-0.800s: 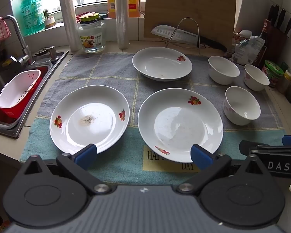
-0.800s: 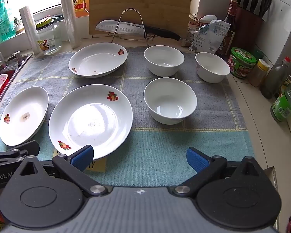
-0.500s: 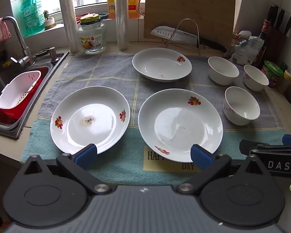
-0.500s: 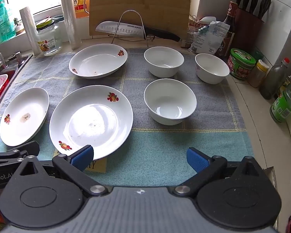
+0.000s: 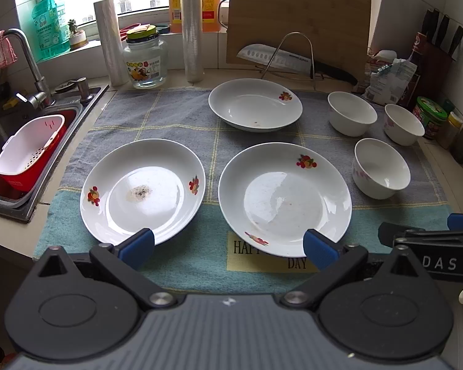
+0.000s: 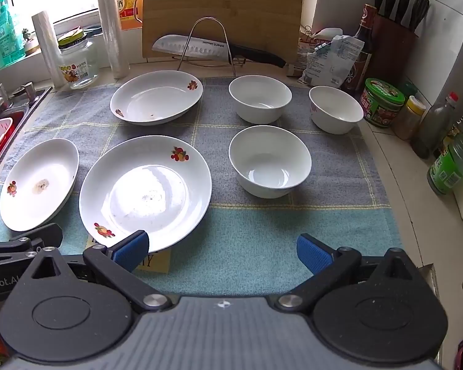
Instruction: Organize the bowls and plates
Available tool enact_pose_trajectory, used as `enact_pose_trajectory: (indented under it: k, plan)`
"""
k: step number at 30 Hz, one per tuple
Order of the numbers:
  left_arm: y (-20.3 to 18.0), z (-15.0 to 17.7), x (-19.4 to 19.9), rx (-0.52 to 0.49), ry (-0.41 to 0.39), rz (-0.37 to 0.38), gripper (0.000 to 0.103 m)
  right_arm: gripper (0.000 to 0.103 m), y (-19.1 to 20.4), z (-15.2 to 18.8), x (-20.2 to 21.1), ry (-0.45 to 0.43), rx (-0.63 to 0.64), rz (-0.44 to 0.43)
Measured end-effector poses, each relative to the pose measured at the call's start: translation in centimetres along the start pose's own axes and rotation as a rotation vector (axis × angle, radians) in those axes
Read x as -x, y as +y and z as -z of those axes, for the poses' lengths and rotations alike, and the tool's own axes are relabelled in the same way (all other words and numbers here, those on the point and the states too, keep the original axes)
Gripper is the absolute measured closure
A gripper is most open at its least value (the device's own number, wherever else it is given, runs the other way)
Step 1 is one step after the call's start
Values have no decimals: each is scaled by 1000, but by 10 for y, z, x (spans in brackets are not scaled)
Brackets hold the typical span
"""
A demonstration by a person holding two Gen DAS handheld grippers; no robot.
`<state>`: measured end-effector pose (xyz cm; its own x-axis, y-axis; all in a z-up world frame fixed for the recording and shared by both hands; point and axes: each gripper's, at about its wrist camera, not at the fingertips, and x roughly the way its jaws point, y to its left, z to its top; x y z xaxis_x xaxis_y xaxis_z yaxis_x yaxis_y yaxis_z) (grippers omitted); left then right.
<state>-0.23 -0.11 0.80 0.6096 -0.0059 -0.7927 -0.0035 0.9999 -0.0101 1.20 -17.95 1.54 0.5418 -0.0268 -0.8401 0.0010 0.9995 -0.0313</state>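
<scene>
Three white plates with fruit prints lie apart on a grey and teal towel [image 5: 176,123]: a left plate [image 5: 142,189] with a stain, a middle plate [image 5: 285,197], and a far plate [image 5: 255,104]. Three white bowls stand to the right: a near bowl [image 6: 270,160], a far bowl [image 6: 260,98] and a far right bowl [image 6: 335,109]. My left gripper [image 5: 228,245] hovers open over the towel's near edge, just short of the two near plates. My right gripper [image 6: 222,248] is open too, in front of the middle plate [image 6: 145,189] and the near bowl. Neither holds anything.
A sink [image 5: 12,141] with a red and white colander [image 5: 31,151] lies left. At the back stand a glass jar [image 5: 143,58], film rolls, a cutting board [image 5: 298,30] and a knife [image 5: 281,58] on a wire rack. Bottles, a knife block [image 6: 395,40] and jars [image 6: 382,101] crowd the right.
Both views have shifted slightly, with the dishes sitting a touch lower in frame. Nothing was taken hold of, and both grippers have stayed open.
</scene>
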Motion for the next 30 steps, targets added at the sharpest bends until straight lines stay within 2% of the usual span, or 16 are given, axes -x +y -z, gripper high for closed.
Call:
enact_pose_trajectory:
  k: [30]
  plan:
    - [1,-3,7,-1,-13,1,1,0,0,4,2,-14,8,2]
